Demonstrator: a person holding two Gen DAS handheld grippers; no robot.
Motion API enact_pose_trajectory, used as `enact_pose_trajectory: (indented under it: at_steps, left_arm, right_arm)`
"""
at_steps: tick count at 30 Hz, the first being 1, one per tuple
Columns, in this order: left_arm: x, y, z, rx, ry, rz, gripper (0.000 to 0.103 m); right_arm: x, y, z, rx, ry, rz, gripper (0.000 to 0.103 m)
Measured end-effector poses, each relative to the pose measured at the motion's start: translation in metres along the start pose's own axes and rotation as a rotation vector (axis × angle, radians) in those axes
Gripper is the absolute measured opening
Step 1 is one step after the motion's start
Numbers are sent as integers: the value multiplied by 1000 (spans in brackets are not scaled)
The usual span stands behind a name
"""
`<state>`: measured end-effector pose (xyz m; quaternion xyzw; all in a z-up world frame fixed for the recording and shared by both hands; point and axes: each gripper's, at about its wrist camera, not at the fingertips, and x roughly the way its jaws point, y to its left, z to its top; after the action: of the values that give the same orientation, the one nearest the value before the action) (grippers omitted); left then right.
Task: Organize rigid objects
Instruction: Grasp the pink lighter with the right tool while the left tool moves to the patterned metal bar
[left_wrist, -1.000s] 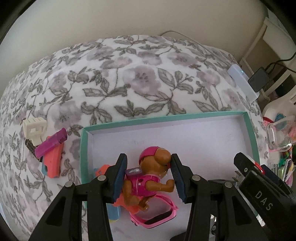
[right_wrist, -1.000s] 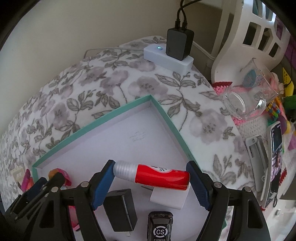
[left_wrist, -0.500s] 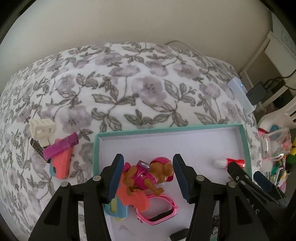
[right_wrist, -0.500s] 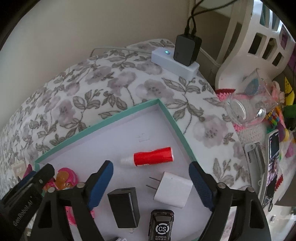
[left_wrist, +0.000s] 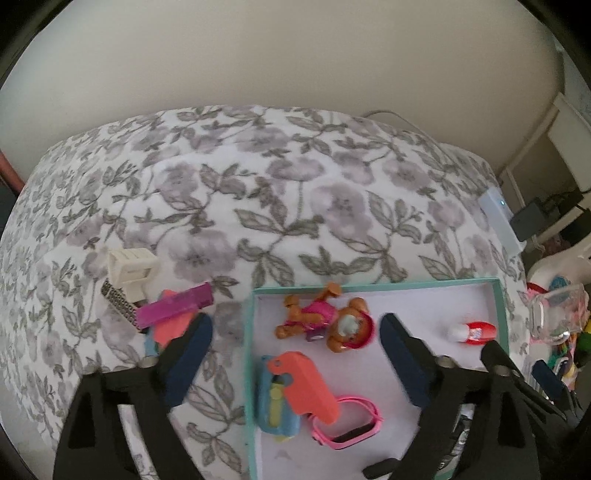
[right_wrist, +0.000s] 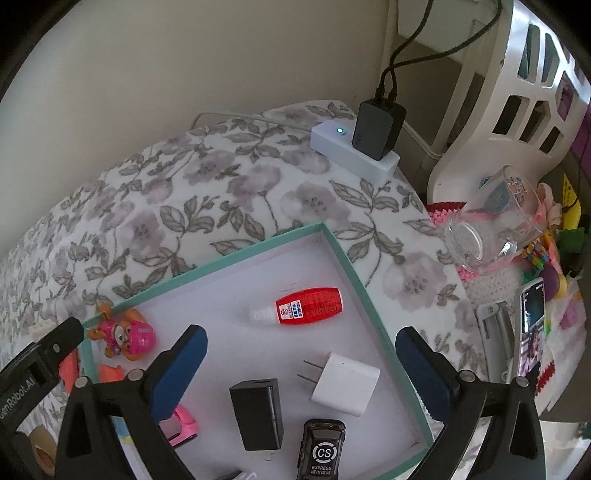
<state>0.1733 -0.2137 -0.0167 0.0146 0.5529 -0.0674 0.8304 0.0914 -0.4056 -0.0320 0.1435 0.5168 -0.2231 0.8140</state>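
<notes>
A teal-rimmed box (left_wrist: 369, 287) with a white floor lies on the floral bedspread; it also shows in the right wrist view (right_wrist: 334, 240). In it lie a pink puppy figure (left_wrist: 328, 321) (right_wrist: 125, 334), an orange and blue toy (left_wrist: 295, 391), a pink strap (left_wrist: 351, 428), a red bottle (right_wrist: 306, 306) (left_wrist: 472, 332), a white plug (right_wrist: 343, 384), a black adapter (right_wrist: 256, 408) and a toy car (right_wrist: 323, 450). My left gripper (left_wrist: 295, 358) is open and empty above the box's left part. My right gripper (right_wrist: 299, 373) is open and empty above the plug and adapter.
Left of the box on the bedspread lie a cream clip (left_wrist: 131, 267), a purple lighter (left_wrist: 173, 306) and an orange item (left_wrist: 170, 328). A white power strip with a black charger (right_wrist: 354, 147), a glass cup (right_wrist: 491, 229), a phone (right_wrist: 532, 325) and a white basket (right_wrist: 517, 92) stand right.
Both grippers have let go and pulled back. The puppy figure now lies in the box's far left corner. The red bottle lies on the box floor. Both jaws stand wider.
</notes>
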Motion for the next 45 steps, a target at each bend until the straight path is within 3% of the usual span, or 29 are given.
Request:
enact_pose_trajectory:
  at_steps: [10,20,26,31,37,45]
  left_arm:
    - [7,49,3,-65,35,65,95]
    - [-11,178,6,-266,11,230,95]
    - [-11,241,1,-384,21,251,95]
    - [-3,265,-3,-444,38,244,95]
    - [17,265,-1,-439,77,195,95]
    - [33,268,4,-451,95,177,95]
  right_arm:
    - [-6,29,-2,-64,-12,24,103]
    - [-17,120,-23,-231,-10,166,103]
    - [-23,167,-37,-308,-15,209,103]
    - [-23,203,-47,-387,-26,231,103]
    - [-4,244,-54,-449,4,315,103]
    - [17,268,-60,-505,26,338,103]
